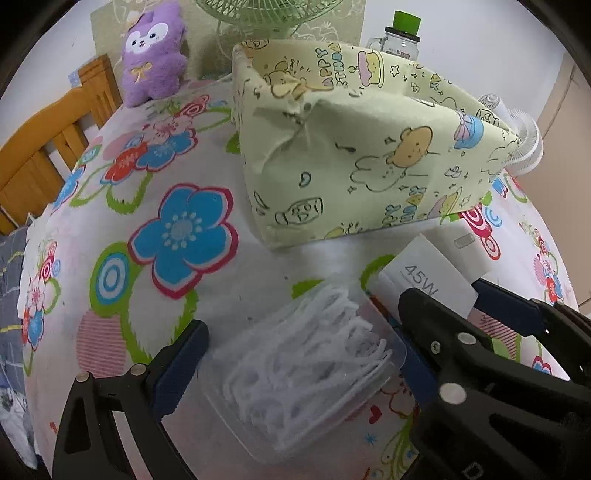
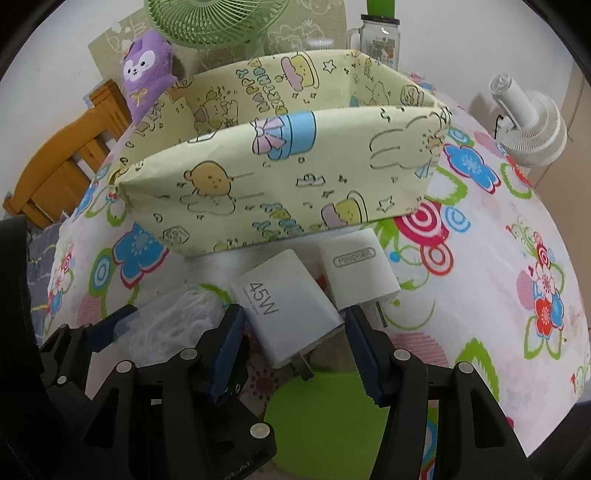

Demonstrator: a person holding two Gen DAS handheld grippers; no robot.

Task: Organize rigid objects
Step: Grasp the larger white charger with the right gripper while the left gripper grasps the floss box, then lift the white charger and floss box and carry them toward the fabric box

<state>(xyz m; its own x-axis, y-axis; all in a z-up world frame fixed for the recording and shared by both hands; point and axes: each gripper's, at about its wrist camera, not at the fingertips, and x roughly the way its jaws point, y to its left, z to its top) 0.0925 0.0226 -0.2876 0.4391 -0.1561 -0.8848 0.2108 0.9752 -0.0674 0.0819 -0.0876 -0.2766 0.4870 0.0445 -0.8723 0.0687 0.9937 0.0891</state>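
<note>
A yellow-green cartoon-print fabric basket (image 1: 362, 155) stands on the floral table; the right wrist view shows it (image 2: 280, 177) with no objects visible inside. My left gripper (image 1: 301, 354) straddles a clear plastic box of white floss picks (image 1: 306, 373), fingers at both sides. My right gripper (image 2: 295, 332) straddles a white 45W charger (image 2: 288, 314), also seen in the left wrist view (image 1: 428, 280). Whether the pads press on either object I cannot tell. A second white charger (image 2: 360, 273) lies just right of the 45W one.
A purple plush toy (image 1: 153, 55), a green fan (image 2: 210, 22) and a glass jar with a green lid (image 1: 402, 37) stand behind the basket. A white fan (image 2: 532, 125) lies at the right. A wooden chair (image 1: 48, 147) is at the table's left edge.
</note>
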